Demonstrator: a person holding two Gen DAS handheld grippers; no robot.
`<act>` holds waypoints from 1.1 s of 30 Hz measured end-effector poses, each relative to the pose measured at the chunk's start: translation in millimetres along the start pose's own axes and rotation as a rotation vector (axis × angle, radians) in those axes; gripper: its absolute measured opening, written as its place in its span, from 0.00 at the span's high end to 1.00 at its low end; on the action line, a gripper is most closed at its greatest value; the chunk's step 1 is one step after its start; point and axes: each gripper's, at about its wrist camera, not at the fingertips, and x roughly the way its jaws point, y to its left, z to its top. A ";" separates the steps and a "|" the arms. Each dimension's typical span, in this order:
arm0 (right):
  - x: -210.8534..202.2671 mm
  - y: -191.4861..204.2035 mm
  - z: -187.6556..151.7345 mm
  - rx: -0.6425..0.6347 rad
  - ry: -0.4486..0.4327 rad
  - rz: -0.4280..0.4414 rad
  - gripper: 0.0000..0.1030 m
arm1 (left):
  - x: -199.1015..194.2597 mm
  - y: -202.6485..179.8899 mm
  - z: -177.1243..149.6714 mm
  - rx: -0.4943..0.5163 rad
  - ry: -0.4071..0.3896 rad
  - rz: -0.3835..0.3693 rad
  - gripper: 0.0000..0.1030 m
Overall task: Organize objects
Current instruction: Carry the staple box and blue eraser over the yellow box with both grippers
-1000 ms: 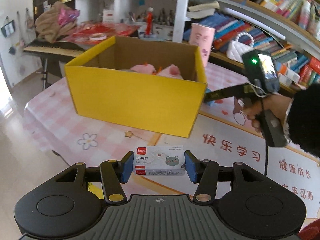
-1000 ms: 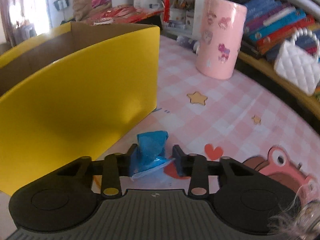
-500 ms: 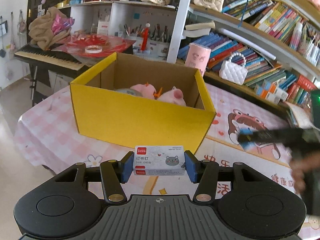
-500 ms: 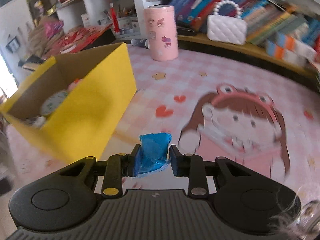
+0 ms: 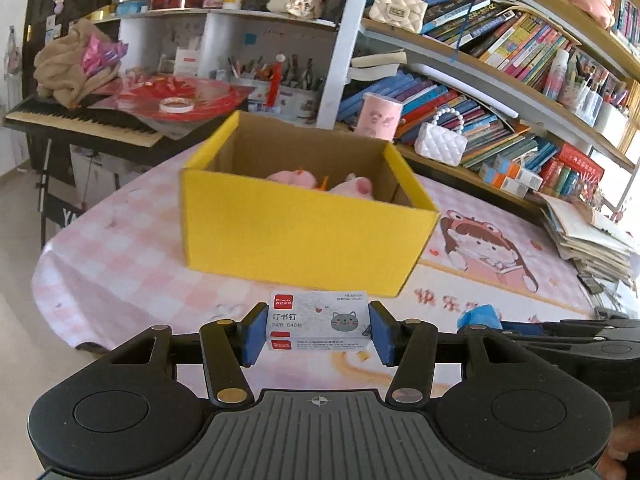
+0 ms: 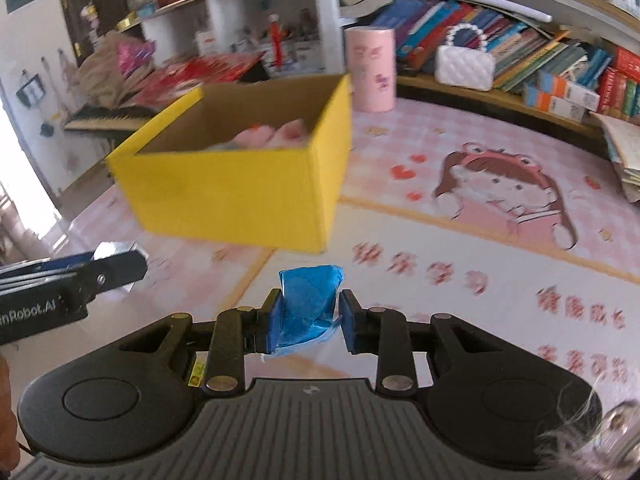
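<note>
Staple box: white, cat print, level, held off table. Blue packet: crumpled, upright, also lifted. Yellow box: open, near table's left edge, pink toys inside.

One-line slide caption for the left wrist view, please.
Left hand-held gripper grips a staple box in front of the yellow box holding pink plush toys.

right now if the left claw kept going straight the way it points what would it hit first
Probably the near front wall of the yellow box, which sits dead ahead of the left claw and the staple box it grips. Depth is unclear; it might meet the tablecloth just short of it.
</note>
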 end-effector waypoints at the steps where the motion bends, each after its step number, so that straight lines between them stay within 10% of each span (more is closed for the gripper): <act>1: -1.0 8.0 -3.2 -0.001 0.001 0.004 0.73 | -3.3 5.3 -1.2 0.000 0.001 0.001 0.50; 13: -17.8 73.0 -30.0 0.000 0.004 0.004 0.73 | -44.7 48.0 -12.4 0.028 -0.022 -0.011 0.50; 33: -18.8 73.3 -8.7 -0.037 -0.028 -0.045 0.73 | -42.7 55.1 9.7 0.050 -0.090 -0.033 0.50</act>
